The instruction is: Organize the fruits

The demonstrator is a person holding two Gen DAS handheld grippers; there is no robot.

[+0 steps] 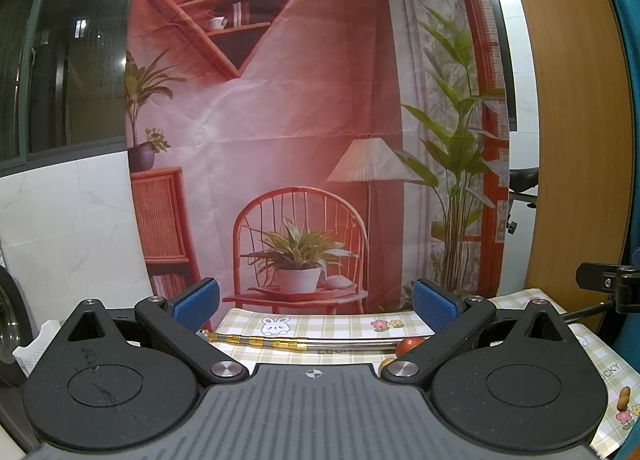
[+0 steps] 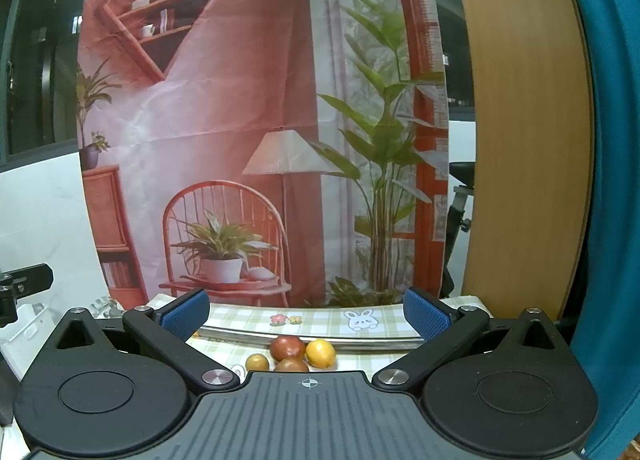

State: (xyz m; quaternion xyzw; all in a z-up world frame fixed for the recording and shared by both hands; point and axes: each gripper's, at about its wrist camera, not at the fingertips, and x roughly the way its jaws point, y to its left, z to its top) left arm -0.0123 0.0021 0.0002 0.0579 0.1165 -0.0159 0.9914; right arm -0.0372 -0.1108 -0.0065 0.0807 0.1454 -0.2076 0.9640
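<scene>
In the right wrist view several fruits lie on the checked tablecloth point(image 2: 256, 320): a dark red fruit point(image 2: 287, 347), an orange point(image 2: 320, 353), a small yellow-brown fruit point(image 2: 257, 362) and another reddish one point(image 2: 291, 365) half hidden by the gripper body. My right gripper point(image 2: 306, 314) is open above them, nothing between its blue pads. In the left wrist view my left gripper point(image 1: 316, 302) is open too. A red fruit point(image 1: 409, 344) and a small tan fruit point(image 1: 387, 363) peek out by its right finger point(image 1: 434, 306).
A metal rod with gold bands point(image 1: 296, 342) lies across the cloth, the same rod point(image 2: 320, 338) behind the fruits. A white basket point(image 1: 36, 344) sits at the left edge. A printed backdrop point(image 1: 304, 119) hangs behind the table; a wooden panel point(image 2: 520, 139) stands right.
</scene>
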